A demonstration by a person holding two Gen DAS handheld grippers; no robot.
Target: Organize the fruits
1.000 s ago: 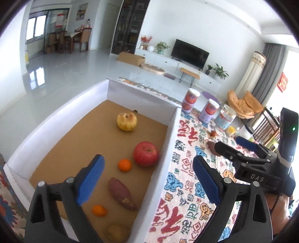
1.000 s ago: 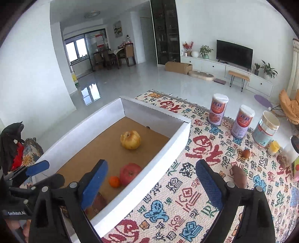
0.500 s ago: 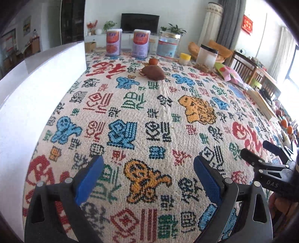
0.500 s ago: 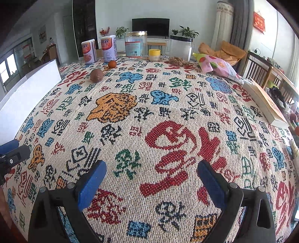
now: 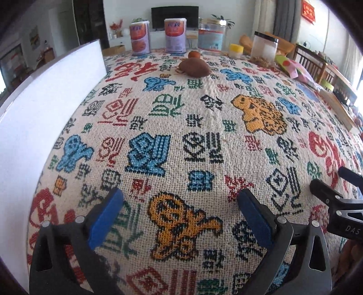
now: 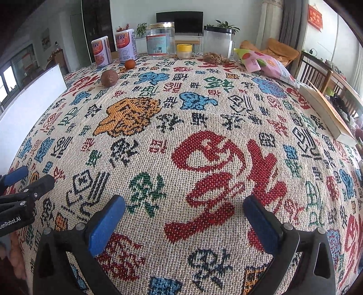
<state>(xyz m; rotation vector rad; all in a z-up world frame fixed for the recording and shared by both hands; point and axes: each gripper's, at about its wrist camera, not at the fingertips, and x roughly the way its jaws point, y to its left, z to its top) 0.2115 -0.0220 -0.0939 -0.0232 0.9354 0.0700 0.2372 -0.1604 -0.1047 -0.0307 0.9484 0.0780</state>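
Patterned tablecloth (image 6: 204,127) — sweet potato (image 5: 194,67), tangerine (image 6: 129,64), canisters (image 6: 126,46).

A pale wall (image 6: 245,13) is seen at the far end of the room, and a dark flat television (image 6: 179,22) is mounted against it above a low white cabinet (image 6: 145,46). Potted green plants (image 6: 224,23) and a spray of red flowers (image 6: 123,27) are set along the cabinet. A tall dark shelving unit (image 6: 96,25) is placed to the left. Grey and pale curtains (image 6: 288,25) are hung at the right, beside a red wall hanging (image 6: 315,16). Wooden chairs (image 6: 314,72) are ranged along the right side. Daylight is admitted through a window (image 6: 6,79) at the far left.
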